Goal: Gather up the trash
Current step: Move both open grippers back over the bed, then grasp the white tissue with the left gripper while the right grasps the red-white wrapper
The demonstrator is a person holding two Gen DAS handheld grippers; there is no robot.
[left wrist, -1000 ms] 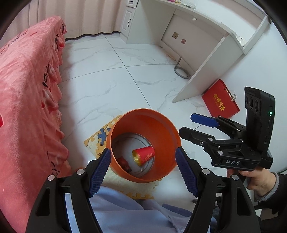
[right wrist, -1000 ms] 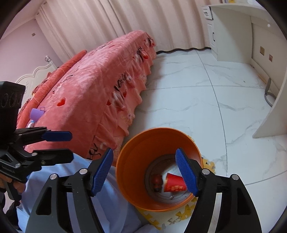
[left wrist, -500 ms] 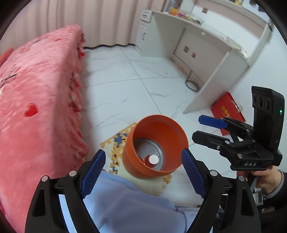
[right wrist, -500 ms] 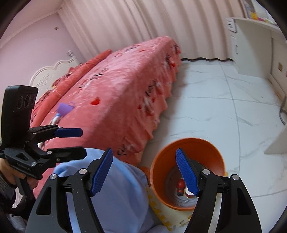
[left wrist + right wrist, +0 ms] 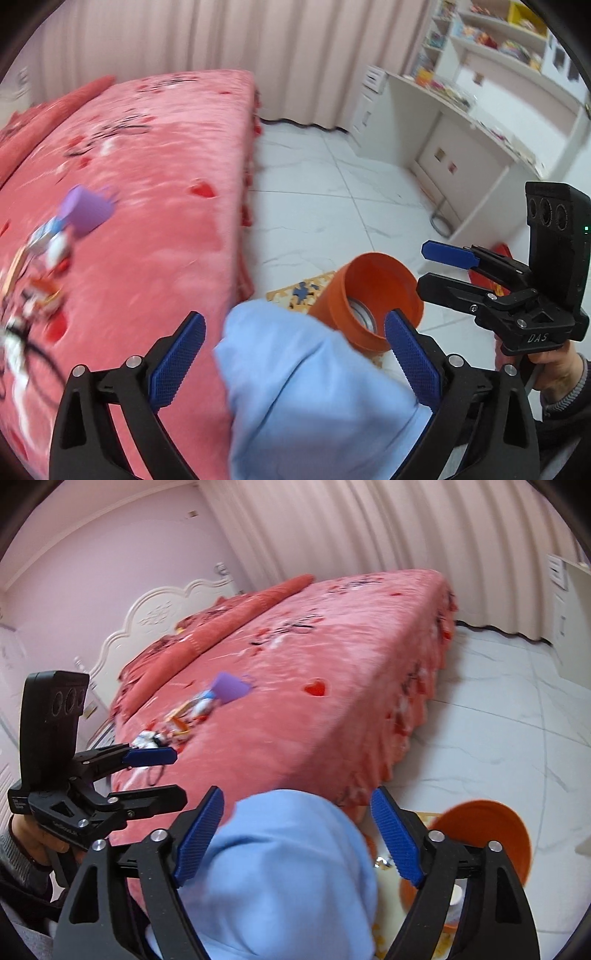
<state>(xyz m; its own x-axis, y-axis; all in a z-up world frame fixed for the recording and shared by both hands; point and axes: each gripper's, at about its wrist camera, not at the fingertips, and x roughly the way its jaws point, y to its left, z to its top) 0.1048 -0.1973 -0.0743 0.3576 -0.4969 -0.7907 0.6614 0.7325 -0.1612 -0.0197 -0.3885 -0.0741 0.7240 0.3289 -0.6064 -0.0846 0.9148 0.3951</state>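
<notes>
Your left gripper [image 5: 293, 356] and right gripper [image 5: 297, 834] both stand with jaws spread wide and nothing between them. The trash, a purple cup [image 5: 229, 689] and a blurred scatter of wrappers [image 5: 177, 720], lies on the pink bedspread [image 5: 332, 716], well ahead of both claws. The orange bin [image 5: 373, 299] stands on a foam puzzle mat [image 5: 295, 295] on the white marble floor [image 5: 325, 206], beside the bed. Your blue-clad knee [image 5: 288, 878] fills the foreground.
</notes>
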